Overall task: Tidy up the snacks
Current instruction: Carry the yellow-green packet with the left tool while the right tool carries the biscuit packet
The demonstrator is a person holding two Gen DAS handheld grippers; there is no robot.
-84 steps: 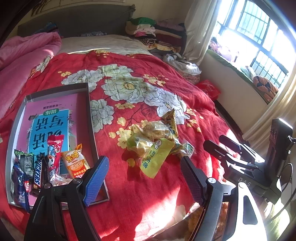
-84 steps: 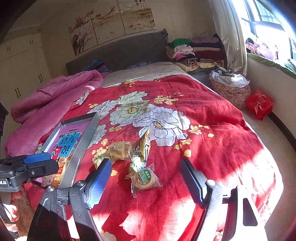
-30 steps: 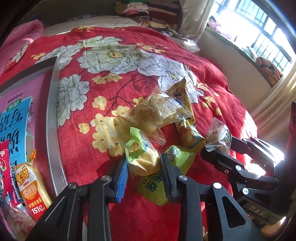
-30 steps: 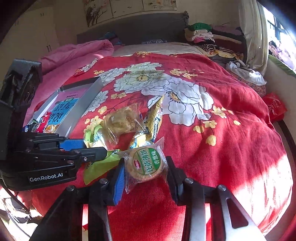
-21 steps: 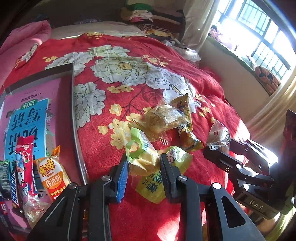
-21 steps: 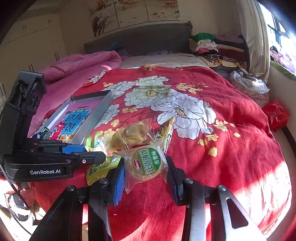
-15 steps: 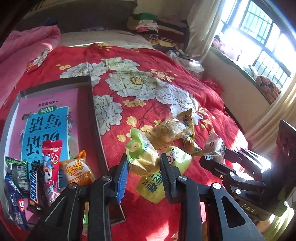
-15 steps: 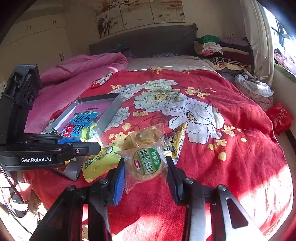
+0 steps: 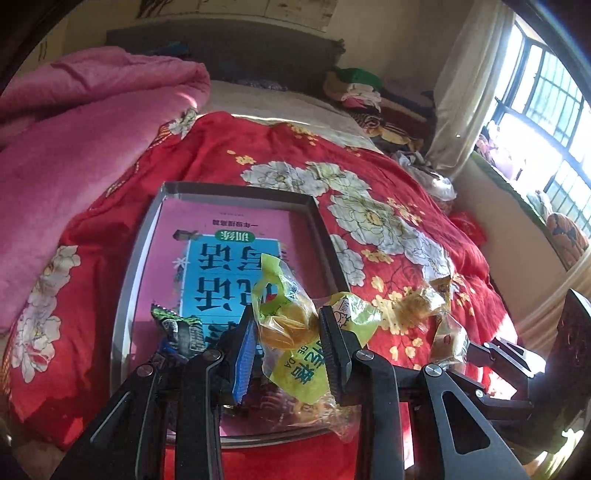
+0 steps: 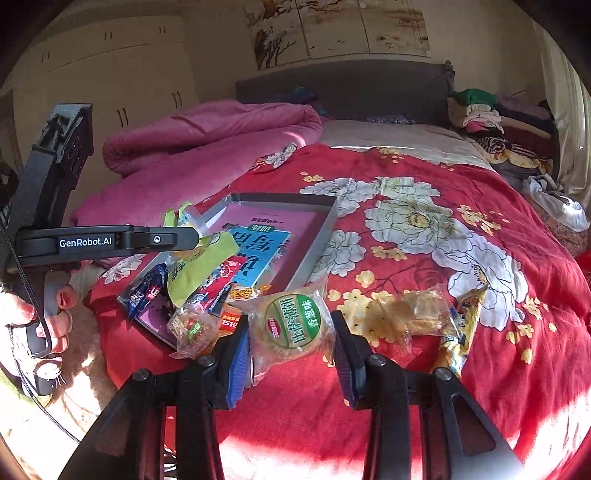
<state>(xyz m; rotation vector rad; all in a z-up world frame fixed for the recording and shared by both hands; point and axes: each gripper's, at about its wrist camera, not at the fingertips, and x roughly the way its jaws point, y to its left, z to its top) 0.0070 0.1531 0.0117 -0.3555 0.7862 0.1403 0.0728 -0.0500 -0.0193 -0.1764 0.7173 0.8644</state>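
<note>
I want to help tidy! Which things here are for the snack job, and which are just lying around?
For the job: green-yellow packet in left gripper; round cracker pack in right gripper; grey tray; two snacks on bedspread.
Lying about: pink quilt, folded clothes, wall painting.

Between the fingers of the left gripper [image 9: 288, 347] sits a yellow-green plastic snack packet [image 9: 280, 306], with a grey metal tray [image 9: 127, 280] directly beyond and below it on the red flowered bedspread [image 9: 388, 206], and a pink-and-blue printed book [image 9: 225, 258] lying flat in that tray. Between the fingers of the right gripper [image 10: 291, 354] sits a round clear-wrapped biscuit with a green label [image 10: 293, 325]; ahead and to its left is the tray, where several small wrapped snacks [image 10: 218, 291] lie on the near end of the book, and the left gripper reaches in over them from the left. To the right of the right gripper, two clear and yellow snack wrappers [image 10: 428, 317] lie on the bedspread, and a rumpled pink quilt [image 10: 207, 136] lies far ahead to the left, behind the tray.
</note>
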